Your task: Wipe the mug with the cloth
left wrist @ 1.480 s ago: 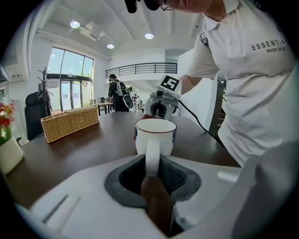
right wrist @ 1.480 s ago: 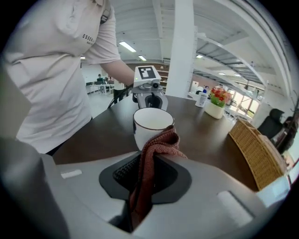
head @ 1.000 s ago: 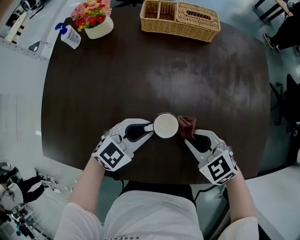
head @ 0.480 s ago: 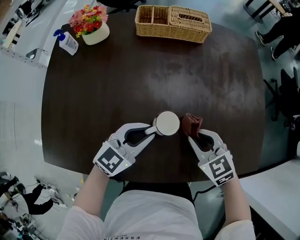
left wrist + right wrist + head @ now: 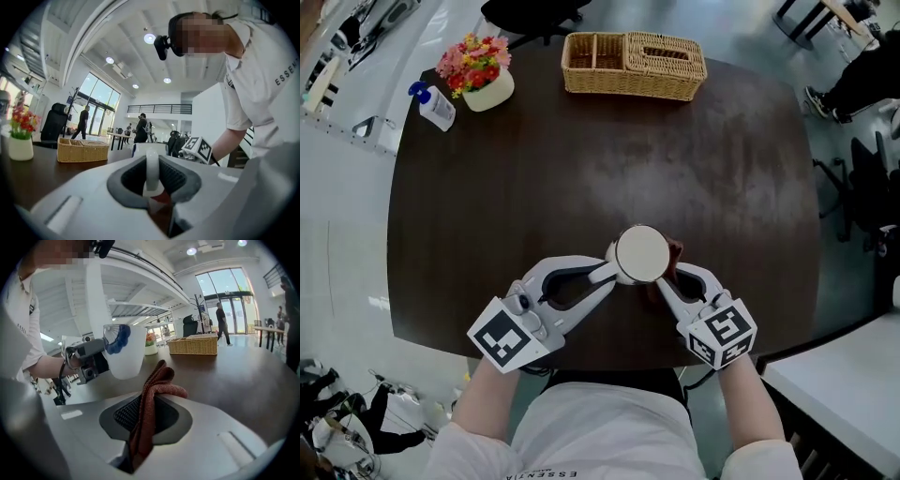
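Observation:
A white mug [image 5: 641, 254] hangs above the dark table, seen from the top in the head view. My left gripper [image 5: 609, 270] is shut on its handle [image 5: 151, 171]. In the right gripper view the mug [image 5: 123, 350] shows a blue mark on its side. My right gripper [image 5: 662, 278] is shut on a reddish-brown cloth [image 5: 150, 406], which sits just right of and partly under the mug [image 5: 672, 255]. Whether cloth and mug touch I cannot tell.
A wicker basket [image 5: 633, 65] stands at the table's far edge. A flower pot [image 5: 481, 73] and a spray bottle [image 5: 432, 103] sit at the far left. The dark round table [image 5: 534, 178] ends close in front of the person's body.
The mug has been lifted higher toward the camera. My right gripper with the cloth has moved left, back in under the mug's right side.

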`<state>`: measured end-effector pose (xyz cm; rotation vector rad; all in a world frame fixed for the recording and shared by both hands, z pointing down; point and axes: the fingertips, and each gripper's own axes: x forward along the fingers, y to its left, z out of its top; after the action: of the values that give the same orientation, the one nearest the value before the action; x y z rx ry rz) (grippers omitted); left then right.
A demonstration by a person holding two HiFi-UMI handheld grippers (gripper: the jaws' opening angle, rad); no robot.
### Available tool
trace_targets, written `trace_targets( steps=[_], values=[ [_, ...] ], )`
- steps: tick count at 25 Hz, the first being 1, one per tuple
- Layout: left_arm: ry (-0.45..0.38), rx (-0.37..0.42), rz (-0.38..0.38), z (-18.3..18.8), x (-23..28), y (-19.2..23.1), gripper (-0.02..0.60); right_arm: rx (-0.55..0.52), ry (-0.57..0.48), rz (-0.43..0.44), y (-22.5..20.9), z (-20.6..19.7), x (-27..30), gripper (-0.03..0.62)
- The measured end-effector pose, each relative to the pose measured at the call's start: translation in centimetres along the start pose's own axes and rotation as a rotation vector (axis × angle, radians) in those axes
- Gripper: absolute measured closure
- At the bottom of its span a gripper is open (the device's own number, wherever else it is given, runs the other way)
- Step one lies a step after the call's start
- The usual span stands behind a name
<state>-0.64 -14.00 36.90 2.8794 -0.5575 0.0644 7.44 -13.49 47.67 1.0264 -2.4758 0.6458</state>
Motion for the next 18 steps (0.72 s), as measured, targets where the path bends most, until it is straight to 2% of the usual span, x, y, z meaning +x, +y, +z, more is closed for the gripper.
trace_targets(
  steps=[3,5,8,14,18],
  values=[
    [0.026,0.021,-0.016,-0.1,0.3,-0.1,0.519,0.043,-0.057,0.052,1.7,1.1,1.3,0.513],
    [0.023,0.023,-0.018,-0.3,0.5,0.1,0.519,0.049,-0.047,0.064,2.2,0.8,2.1,0.513],
    [0.006,0.011,-0.008,0.2,0.5,0.2,0.519,0.066,-0.032,0.091,2.9,-0.3,2.9,0.513],
    [-0.037,-0.015,0.002,1.3,0.5,1.1,0.519,0.116,-0.161,0.12,4.3,2.6,3.2,0.513],
    [-0.069,-0.025,0.008,1.8,0.1,1.8,0.519,0.118,-0.178,0.164,5.2,3.5,3.0,0.513]
  ],
)
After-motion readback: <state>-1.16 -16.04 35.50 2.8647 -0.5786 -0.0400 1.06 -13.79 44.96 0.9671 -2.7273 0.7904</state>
